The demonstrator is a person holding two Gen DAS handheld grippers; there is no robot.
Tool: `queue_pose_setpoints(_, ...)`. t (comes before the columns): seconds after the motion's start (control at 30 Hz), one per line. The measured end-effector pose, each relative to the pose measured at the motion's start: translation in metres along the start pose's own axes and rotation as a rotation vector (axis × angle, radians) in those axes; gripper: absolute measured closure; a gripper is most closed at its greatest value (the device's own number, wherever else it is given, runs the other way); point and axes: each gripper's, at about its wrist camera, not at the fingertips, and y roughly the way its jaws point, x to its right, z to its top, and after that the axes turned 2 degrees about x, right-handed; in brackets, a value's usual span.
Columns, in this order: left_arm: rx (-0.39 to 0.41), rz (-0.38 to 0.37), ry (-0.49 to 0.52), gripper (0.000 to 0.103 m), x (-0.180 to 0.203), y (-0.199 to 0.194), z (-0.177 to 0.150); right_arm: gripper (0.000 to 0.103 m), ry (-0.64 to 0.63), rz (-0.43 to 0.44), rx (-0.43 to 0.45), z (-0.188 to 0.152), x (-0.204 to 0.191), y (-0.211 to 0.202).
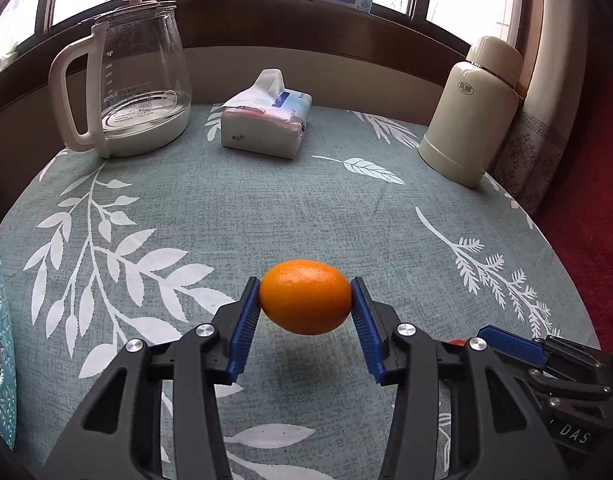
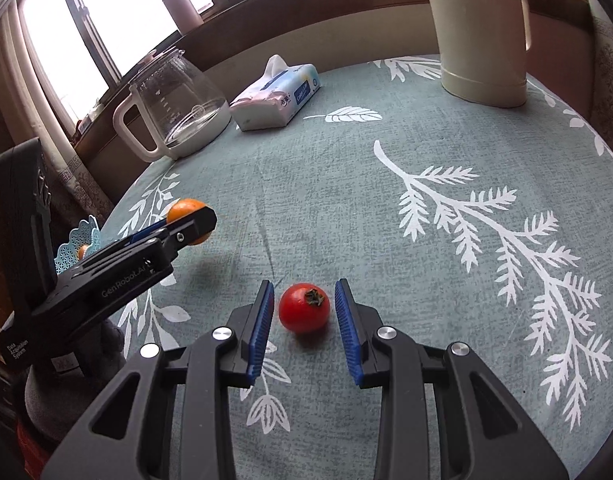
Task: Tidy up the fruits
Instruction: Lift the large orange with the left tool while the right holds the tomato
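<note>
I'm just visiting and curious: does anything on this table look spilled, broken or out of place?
Nothing looks spilled or broken. The glass kettle, tissue pack and cream flask stand tidy. Only the fruit is loose: a small red fruit lies on the tablecloth between the open right gripper, and the left gripper holds an orange.

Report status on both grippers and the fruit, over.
Left gripper shut on orange, lifted off cloth. Right gripper open, straddling red fruit on table, pads not touching. Blue basket at left; path clear.
</note>
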Motion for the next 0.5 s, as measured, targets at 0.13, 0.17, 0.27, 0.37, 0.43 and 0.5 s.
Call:
queue_pose_setpoints(0.13, 0.016, 0.002, -0.011, 0.056, -0.004, -0.005, 0.000, 0.071, -0.016, -0.018, -0.020, -0.003, -0.002, 0.007)
queue_pose_setpoints(0.17, 0.018, 0.002, -0.012, 0.056, -0.004, -0.006, 0.000, 0.071, -0.018, -0.014, -0.024, -0.004, -0.002, 0.008)
queue_pose_setpoints(0.27, 0.023, 0.004, -0.017, 0.056, -0.005, -0.007, 0.000, 0.071, -0.041, -0.024, -0.028, -0.006, -0.006, 0.011)
queue_pose_setpoints(0.37, 0.026, 0.005, -0.023, 0.056, -0.007, -0.008, 0.000, 0.071, -0.056, -0.035, -0.030, -0.007, -0.008, 0.014)
queue_pose_setpoints(0.43, 0.028, 0.006, -0.026, 0.056, -0.007, -0.009, 0.000, 0.071, -0.061, -0.035, -0.025, -0.007, -0.008, 0.013)
queue_pose_setpoints(0.5, 0.029, 0.007, -0.027, 0.056, -0.007, -0.010, 0.000, 0.071, -0.065, -0.037, -0.023, -0.007, -0.009, 0.014)
